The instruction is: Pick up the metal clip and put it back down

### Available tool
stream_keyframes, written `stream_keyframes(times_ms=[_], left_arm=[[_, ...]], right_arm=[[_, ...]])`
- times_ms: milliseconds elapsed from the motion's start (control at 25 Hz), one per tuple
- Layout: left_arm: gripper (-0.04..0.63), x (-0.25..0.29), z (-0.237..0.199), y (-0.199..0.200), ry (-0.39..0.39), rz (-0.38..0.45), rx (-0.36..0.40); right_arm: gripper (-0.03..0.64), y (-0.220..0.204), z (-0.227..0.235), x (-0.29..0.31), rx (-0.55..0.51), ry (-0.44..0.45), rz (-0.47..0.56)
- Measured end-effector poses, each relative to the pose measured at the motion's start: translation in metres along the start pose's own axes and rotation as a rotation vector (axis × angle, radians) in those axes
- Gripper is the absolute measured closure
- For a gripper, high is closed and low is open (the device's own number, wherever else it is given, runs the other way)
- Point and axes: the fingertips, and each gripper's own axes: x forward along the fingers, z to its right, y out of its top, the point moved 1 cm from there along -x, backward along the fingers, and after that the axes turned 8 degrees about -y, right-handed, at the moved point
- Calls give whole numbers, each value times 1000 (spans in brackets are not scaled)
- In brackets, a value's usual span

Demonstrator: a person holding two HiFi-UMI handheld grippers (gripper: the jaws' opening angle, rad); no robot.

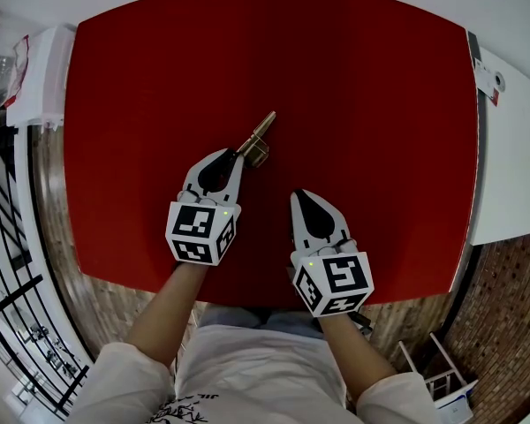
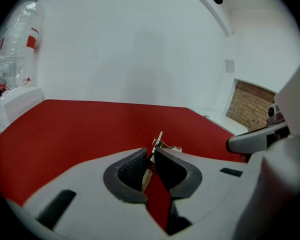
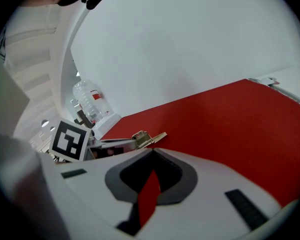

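The metal clip (image 1: 258, 140) is clamped between the jaws of the left hand-held gripper (image 1: 237, 155) over the red desk (image 1: 371, 95), so the pick-up is judged under way and the putting down left, while the right hand-held gripper (image 1: 302, 196) is closed on nothing

Table (image 1: 353, 104): red top, flat and plain, one even colour across.
Near edge: runs just in front of the person.
Sides: white surfaces adjoin it left and right.
Clip (image 1: 258, 140): brass-coloured metal, over the top's near middle, slanted away to the right; whether it touches the top cannot be told.
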Motion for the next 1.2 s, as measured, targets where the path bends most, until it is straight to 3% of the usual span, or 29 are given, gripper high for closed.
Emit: stream_keyframes(times_ms=[440, 640, 1000, 1080, 1200], left_arm=[[538, 2, 18, -24, 41, -134, 296], [509, 11, 28, -28, 89, -188, 566], [494, 36, 50, -31, 83, -242, 811], [506, 37, 50, -23, 108, -199, 817], [548, 31, 43, -8, 118, -130, 675]], right_arm=[[611, -6, -2, -1, 9, 10, -5], [611, -10, 0, -3, 25, 6, -12], [611, -15, 10, -7, 42, -9, -13], [611, -16, 11, -7, 44, -11, -13], [611, -15, 14, -9, 44, -15, -10]])
